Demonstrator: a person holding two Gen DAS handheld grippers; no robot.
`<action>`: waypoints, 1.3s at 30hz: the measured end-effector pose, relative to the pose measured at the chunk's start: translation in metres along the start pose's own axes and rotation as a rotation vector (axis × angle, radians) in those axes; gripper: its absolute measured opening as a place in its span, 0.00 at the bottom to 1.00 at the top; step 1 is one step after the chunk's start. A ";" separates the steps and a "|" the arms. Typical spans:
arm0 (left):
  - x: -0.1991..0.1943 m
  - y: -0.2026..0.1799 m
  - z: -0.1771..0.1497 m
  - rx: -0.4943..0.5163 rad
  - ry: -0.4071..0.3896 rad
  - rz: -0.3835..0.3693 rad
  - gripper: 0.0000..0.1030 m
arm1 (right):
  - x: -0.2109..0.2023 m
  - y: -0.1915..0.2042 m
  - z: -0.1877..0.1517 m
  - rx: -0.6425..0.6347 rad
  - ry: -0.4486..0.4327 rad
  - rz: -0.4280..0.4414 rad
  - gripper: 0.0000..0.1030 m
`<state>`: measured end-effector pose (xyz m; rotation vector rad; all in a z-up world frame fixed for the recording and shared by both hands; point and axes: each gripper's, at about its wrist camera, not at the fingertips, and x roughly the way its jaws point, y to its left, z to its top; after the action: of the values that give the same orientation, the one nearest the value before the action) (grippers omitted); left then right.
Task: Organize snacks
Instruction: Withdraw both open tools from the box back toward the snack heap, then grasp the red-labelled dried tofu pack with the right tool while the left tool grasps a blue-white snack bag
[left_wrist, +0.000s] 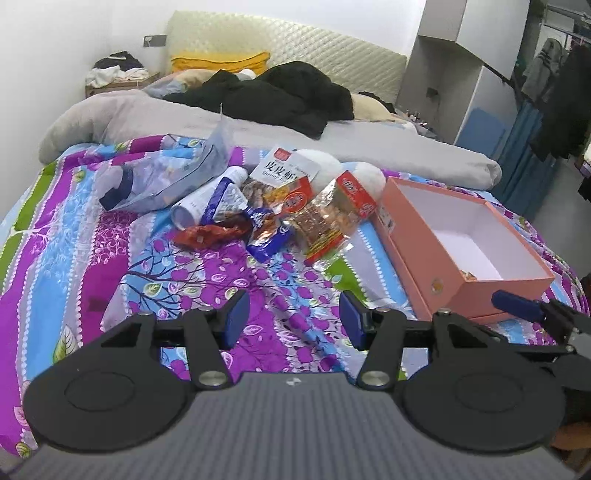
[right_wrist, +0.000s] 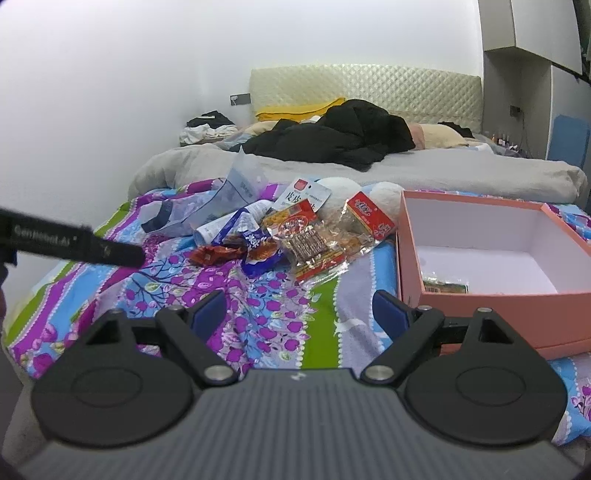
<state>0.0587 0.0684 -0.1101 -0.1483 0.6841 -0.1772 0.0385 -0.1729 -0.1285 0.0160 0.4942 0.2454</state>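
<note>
Left gripper (left_wrist: 293, 319): jaws apart, empty, above the floral bedspread (left_wrist: 184, 288).
Snack pile (left_wrist: 273, 206): mid-bed, packets overlapping, lower ones partly hidden.
Pink box (right_wrist: 480, 306): right of pile, one packet (right_wrist: 445, 286) inside, half hidden by its wall.
Right gripper (right_wrist: 299, 314): spread wide, empty.

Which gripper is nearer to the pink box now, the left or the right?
Right. The right gripper hovers open beside the pink box, one finger at its front corner. The left gripper, also open, sits further left.
</note>
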 end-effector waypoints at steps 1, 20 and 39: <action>0.002 0.001 0.002 0.002 0.001 0.000 0.58 | 0.002 0.000 0.001 -0.005 0.002 0.007 0.85; 0.083 0.040 0.019 -0.058 0.035 0.059 0.58 | 0.078 0.016 0.015 -0.067 0.006 0.080 0.84; 0.217 0.091 0.030 -0.170 0.054 -0.024 0.58 | 0.223 -0.002 -0.009 -0.164 0.094 0.010 0.84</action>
<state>0.2530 0.1136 -0.2380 -0.3155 0.7514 -0.1460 0.2241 -0.1227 -0.2408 -0.1537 0.5662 0.2968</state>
